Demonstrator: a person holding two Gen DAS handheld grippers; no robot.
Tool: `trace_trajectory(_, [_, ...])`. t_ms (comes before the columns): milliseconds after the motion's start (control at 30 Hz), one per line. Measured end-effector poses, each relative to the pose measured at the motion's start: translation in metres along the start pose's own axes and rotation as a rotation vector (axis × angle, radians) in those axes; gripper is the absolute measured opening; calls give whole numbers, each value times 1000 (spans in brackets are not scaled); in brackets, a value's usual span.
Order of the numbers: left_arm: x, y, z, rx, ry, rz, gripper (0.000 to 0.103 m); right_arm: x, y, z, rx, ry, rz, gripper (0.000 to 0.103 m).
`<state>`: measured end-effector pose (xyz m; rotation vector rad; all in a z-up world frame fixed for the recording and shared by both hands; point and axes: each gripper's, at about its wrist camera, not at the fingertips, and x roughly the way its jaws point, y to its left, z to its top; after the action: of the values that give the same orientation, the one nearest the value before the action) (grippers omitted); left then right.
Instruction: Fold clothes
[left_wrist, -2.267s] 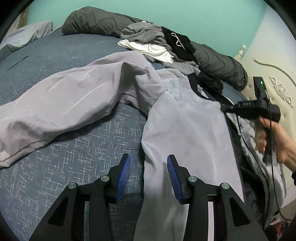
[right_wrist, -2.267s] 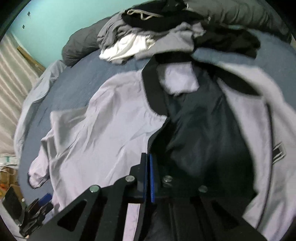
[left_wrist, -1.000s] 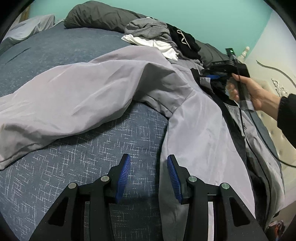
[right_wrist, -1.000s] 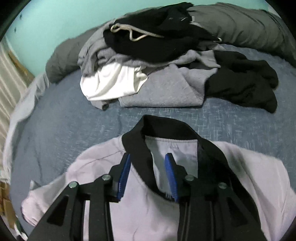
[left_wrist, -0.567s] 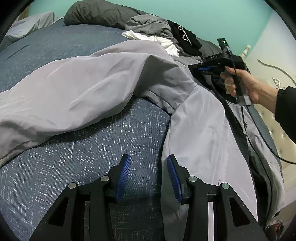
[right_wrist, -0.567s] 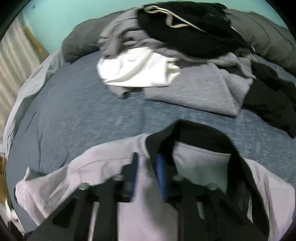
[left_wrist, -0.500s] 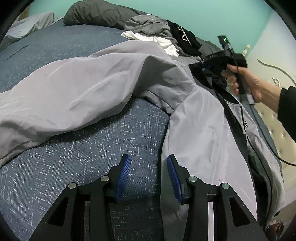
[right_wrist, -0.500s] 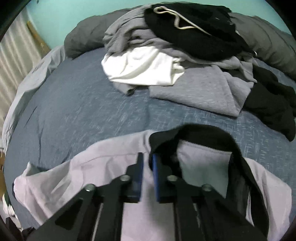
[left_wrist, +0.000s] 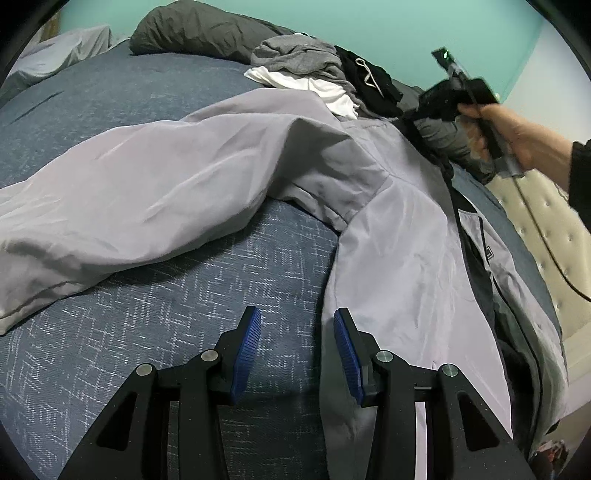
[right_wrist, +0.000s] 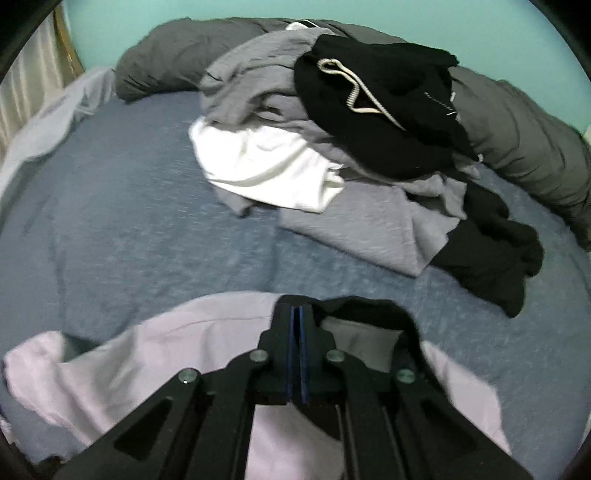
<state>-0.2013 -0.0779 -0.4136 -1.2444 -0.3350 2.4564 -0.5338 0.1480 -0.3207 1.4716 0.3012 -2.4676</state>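
Observation:
A pale grey jacket (left_wrist: 192, 173) with a black collar lies spread over the blue bed, one sleeve stretched to the left. My left gripper (left_wrist: 297, 354) hovers open above the bedspread, its right finger just over the jacket's lower hem edge, nothing between the pads. My right gripper (right_wrist: 296, 314) is shut on the jacket's black collar (right_wrist: 369, 308), lifting it slightly. In the left wrist view the right gripper (left_wrist: 448, 98) shows at the upper right, held by a hand (left_wrist: 517, 129) at the collar.
A heap of clothes (right_wrist: 332, 122), grey, white and black with a drawstring, lies beyond the jacket. Dark grey pillows (right_wrist: 524, 147) line the teal wall. A cream padded bed frame (left_wrist: 546, 221) borders the right side. Bare blue bedspread (right_wrist: 129, 221) lies to the left.
The right gripper moved from the jacket's front to the collar, opened, then shut on the black collar and pulled it up. The left gripper stayed open and nearly still.

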Motion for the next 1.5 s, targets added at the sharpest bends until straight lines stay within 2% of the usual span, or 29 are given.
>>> trace_trajectory(67, [-2,3,1,-12,-5,2,45,12,-10,0,43,-17,-15,2])
trace_trajectory(167, [-6,12,-1,-32,-5,12,45,19,-15,2,43,-53,-60,2])
trace_trajectory(333, [-8,17,-5,-49,-6,26,45,13,-32,18,109,-174,-132,2])
trace_trajectory(467, [-9,18,-6,-52,-7,36,45,18,-32,22,121,-202,-116,2])
trace_trajectory(533, [-10,18,-7,-53,-8,37,45,27,-30,21,110,-143,-138,3])
trace_trajectory(600, [-12,19,-7,-54,-11,42,45,25,-31,13,109,-147,-180,4])
trace_trajectory(700, [-18,22,-6,-60,-23,49,45,5,-46,-5,192,-190,-169,16])
trace_trajectory(733, [-20,24,-4,-64,-29,54,45,-2,-52,-11,220,-204,-165,16])
trace_trajectory(833, [-26,30,4,-79,-51,71,45,-23,-53,-42,250,-208,-80,17])
trace_trajectory(933, [-38,39,11,-108,-67,86,47,-46,-41,-76,212,-200,-25,17])
trace_trajectory(967, [-42,42,15,-123,-74,94,54,-53,-36,-88,196,-194,-5,17])
trace_trajectory(1000, [-51,49,16,-148,-83,103,57,-61,-31,-100,181,-187,15,17])
trace_trajectory(1133, [-78,75,30,-203,-80,128,59,-92,-11,-148,118,-162,95,22])
trace_trajectory(1233, [-100,103,35,-226,-67,176,62,-113,-1,-179,106,-154,148,25])
trace_trajectory(1300, [-115,131,37,-259,-59,234,63,-127,4,-198,110,-156,171,26])
trace_trajectory(1500, [-148,199,29,-340,-29,368,64,-149,10,-236,138,-148,201,27])
